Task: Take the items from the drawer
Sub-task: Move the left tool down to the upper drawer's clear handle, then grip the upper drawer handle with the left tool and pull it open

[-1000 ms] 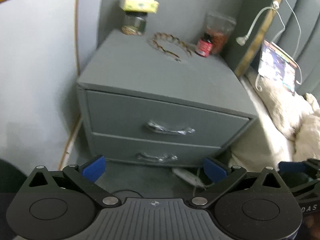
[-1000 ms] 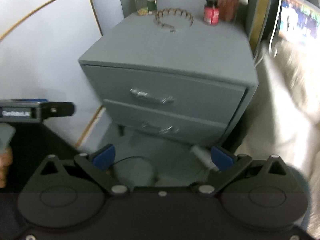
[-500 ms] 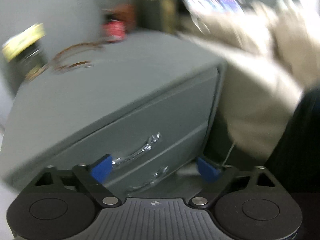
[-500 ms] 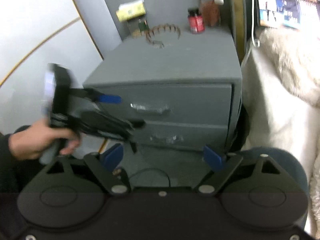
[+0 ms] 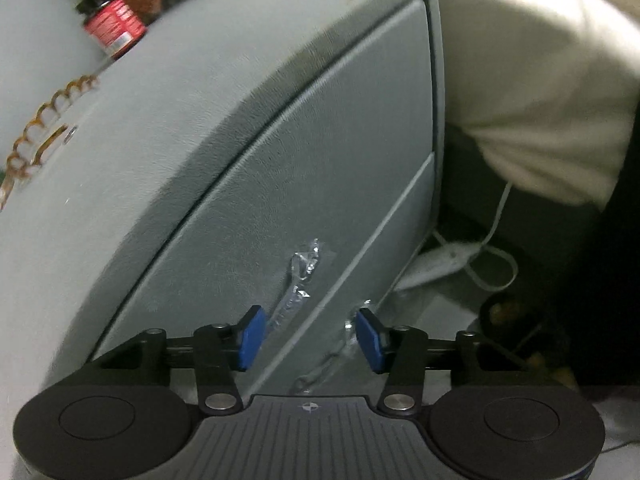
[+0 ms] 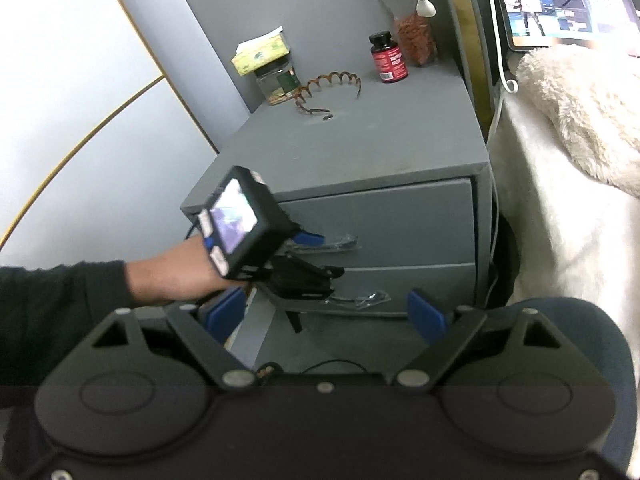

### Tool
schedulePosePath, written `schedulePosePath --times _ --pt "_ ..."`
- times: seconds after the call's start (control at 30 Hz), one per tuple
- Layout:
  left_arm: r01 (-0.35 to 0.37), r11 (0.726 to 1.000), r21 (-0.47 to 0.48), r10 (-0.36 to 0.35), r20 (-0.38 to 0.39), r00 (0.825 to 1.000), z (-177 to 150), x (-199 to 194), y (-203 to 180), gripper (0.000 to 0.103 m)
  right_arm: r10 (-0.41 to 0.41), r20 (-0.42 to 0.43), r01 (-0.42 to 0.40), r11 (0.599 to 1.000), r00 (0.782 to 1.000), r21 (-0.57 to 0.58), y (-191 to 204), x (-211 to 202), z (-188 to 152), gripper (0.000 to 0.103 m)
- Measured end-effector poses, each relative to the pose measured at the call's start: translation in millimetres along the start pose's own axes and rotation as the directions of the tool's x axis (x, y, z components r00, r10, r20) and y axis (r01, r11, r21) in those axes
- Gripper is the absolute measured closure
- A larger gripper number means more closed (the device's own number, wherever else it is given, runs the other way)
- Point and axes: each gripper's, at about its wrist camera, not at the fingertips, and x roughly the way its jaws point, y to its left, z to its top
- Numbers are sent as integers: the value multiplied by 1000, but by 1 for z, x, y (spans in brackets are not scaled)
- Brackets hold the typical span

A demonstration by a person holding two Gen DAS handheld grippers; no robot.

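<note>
A grey nightstand [image 6: 360,148] has two closed drawers. The top drawer [image 5: 320,184] carries a clear-wrapped handle [image 5: 296,288], and the lower drawer handle [image 5: 340,344] sits below it. My left gripper [image 5: 308,338] is open, rolled sideways, close to the drawer fronts, its pads straddling the seam between the two drawers. In the right wrist view the left gripper [image 6: 316,256] reaches the top handle [image 6: 340,242] from the left. My right gripper [image 6: 326,314] is open and empty, held back from the nightstand.
On top stand a red bottle [image 6: 388,58], a jar [image 6: 278,84] with a yellow box on it, a brown hair comb [image 6: 328,86] and a bag of red snacks [image 6: 416,40]. A bed with a fluffy blanket [image 6: 580,120] and a tablet [image 6: 560,4] lies right. Cables [image 5: 480,256] lie on the floor.
My left gripper has swung in toward the drawer fronts, rolled sideways and narrowed its opening. The right gripper has pulled back a little and now sees the left gripper at the top handle.
</note>
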Motion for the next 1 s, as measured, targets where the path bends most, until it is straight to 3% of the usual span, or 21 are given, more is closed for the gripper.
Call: schedulePosePath --times 0.2,0.27,0.4,0.53,0.6,0.77,0.83,0.93,1.0 --pt "22 995 97 -23 6 1000 -7 2 -2 56 6 -11 -6 1000 1000 -2 1 3 1 14" --pt "27 994 103 -28 4 1000 -7 1 0 60 6 -13 -6 1000 1000 -2 2 4 1 14" --pt "46 996 78 -45 -10 999 -4 -3 13 78 2 -15 -2 1000 1000 -4 1 4 0 14" --pt "79 990 114 -79 -3 997 -6 -8 17 79 4 -15 -4 1000 1000 1 0 5 1 14" --pt "85 979 183 -83 -19 996 -5 -10 16 79 2 -16 -2 1000 1000 2 0 5 2 14" --pt "90 979 183 -86 -31 996 -2 -7 18 79 -5 -18 5 1000 1000 5 1 7 4 14" --pt "78 976 205 -74 -27 997 -3 -6 15 79 -7 -19 7 1000 1000 5 1 7 4 14" --pt "-53 921 386 70 -29 997 -5 8 -17 80 -6 -18 6 1000 1000 6 2 7 3 14" --pt "-107 912 396 119 -5 993 -7 13 -31 74 -8 -23 8 1000 1000 0 3 7 3 13"
